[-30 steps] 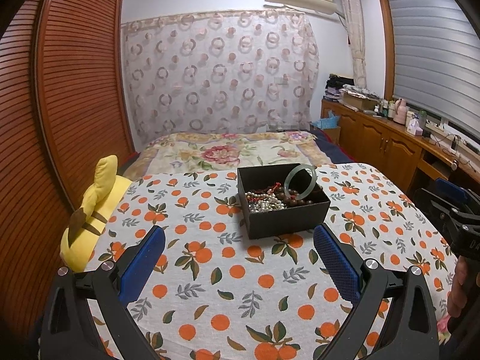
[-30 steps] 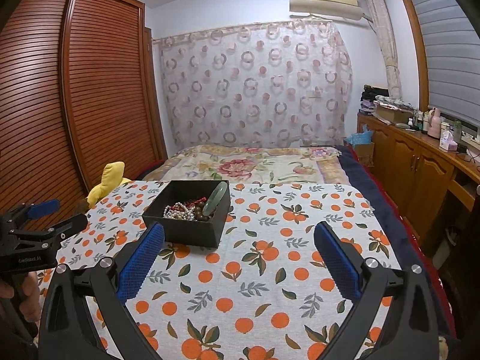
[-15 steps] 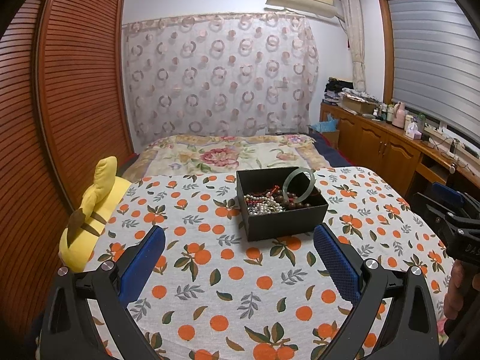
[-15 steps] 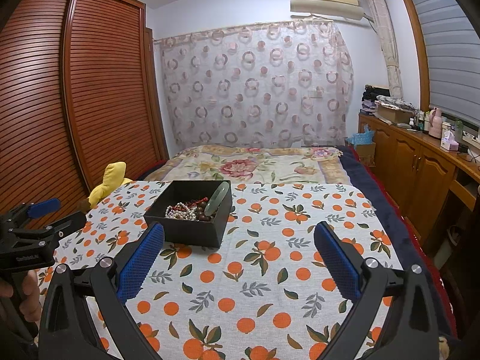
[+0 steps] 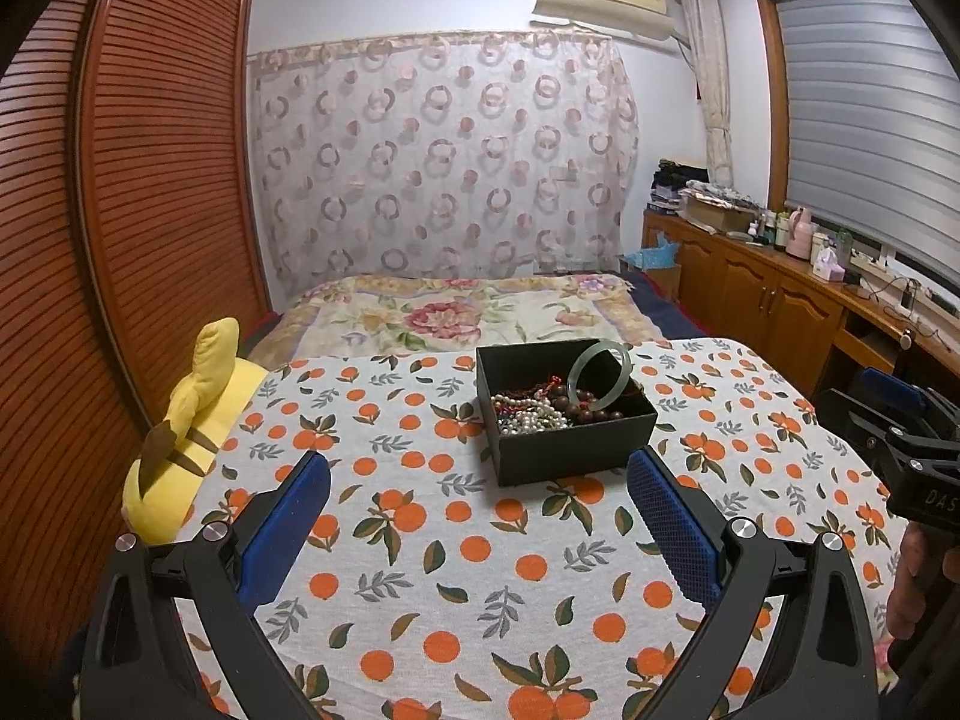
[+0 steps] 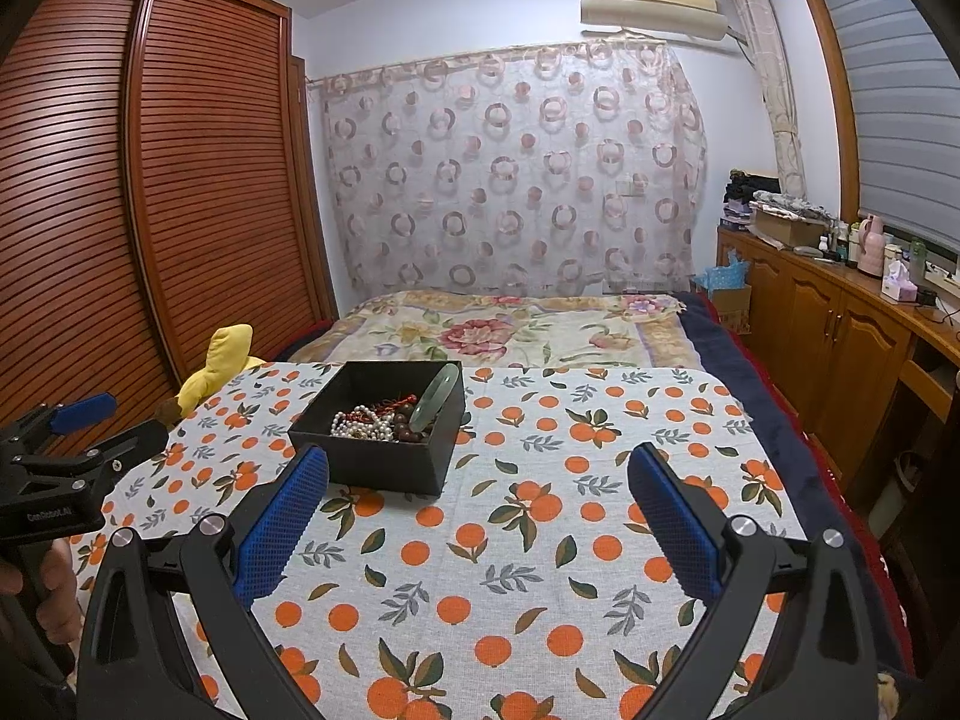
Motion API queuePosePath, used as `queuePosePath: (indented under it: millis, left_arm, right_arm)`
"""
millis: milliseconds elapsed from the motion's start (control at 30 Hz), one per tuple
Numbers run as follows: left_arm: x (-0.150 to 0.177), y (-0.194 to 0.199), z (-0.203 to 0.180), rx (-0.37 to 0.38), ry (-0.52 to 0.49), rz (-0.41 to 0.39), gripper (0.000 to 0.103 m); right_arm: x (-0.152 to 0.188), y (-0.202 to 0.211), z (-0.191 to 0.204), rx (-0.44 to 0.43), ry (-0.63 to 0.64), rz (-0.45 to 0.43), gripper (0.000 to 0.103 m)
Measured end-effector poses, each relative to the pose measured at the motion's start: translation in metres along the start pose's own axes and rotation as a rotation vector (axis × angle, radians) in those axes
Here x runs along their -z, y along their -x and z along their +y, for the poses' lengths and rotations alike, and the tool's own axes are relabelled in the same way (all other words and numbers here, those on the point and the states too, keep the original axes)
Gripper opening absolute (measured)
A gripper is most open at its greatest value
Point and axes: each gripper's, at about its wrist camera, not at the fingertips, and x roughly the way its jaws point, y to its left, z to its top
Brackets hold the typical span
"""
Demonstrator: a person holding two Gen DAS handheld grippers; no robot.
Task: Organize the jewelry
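My left claw (image 5: 479, 483) hangs above the near part of the surface (image 5: 420, 570), its two blue pads spread wide with nothing between them. My right claw (image 6: 478, 480) hangs the same way, spread wide and holding nothing. Each claw shows at the edge of the other's view: the right claw at the far right of the left view, the left claw at the far left of the right view.

The surface is covered by a white cloth printed with oranges and leaves. On it stands an open black box (image 5: 570, 450), toward the far side. From my left claw it lies ahead and slightly right; from my right claw it lies ahead and to the left, just past the left pad.

Inside the box is a tangle of jewelry: white pearls (image 5: 531, 417), dark brown beads (image 5: 585, 411) and a red strand (image 5: 543, 386). A pale green bangle (image 5: 600, 375) stands tilted, leaning against the right wall of the box with its lower edge among the beads.

A yellow plush (image 5: 186, 438) lies at the left edge of the surface, well apart from the box. Beyond the surface is a bed (image 5: 468, 315) with a floral cover.
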Motion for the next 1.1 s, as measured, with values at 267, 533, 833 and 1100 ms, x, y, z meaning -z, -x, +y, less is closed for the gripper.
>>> queuePosePath:
  millis: [267, 533, 833, 1100]
  left_arm:
    - [0.0004, -0.0004, 0.0000, 0.002, 0.001, 0.000, 0.096]
    - [0.0002, 0.0000, -0.0003, 0.000, 0.002, -0.001, 0.096]
    - [-0.0024, 0.0022, 0.0011, 0.006, 0.002, -0.005, 0.096]
    - [-0.0036, 0.0030, 0.0008, 0.006, 0.004, -0.006, 0.096]
  right_arm:
    - [-0.0007, -0.0010, 0.0007, 0.000, 0.000, 0.001, 0.101]
    - [-0.0009, -0.0010, 0.0002, 0.000, 0.000, 0.000, 0.101]
    - [-0.0008, -0.0007, -0.0002, -0.001, -0.001, -0.002, 0.101]
    - [-0.0002, -0.0006, 0.0008, -0.003, -0.001, -0.002, 0.101]
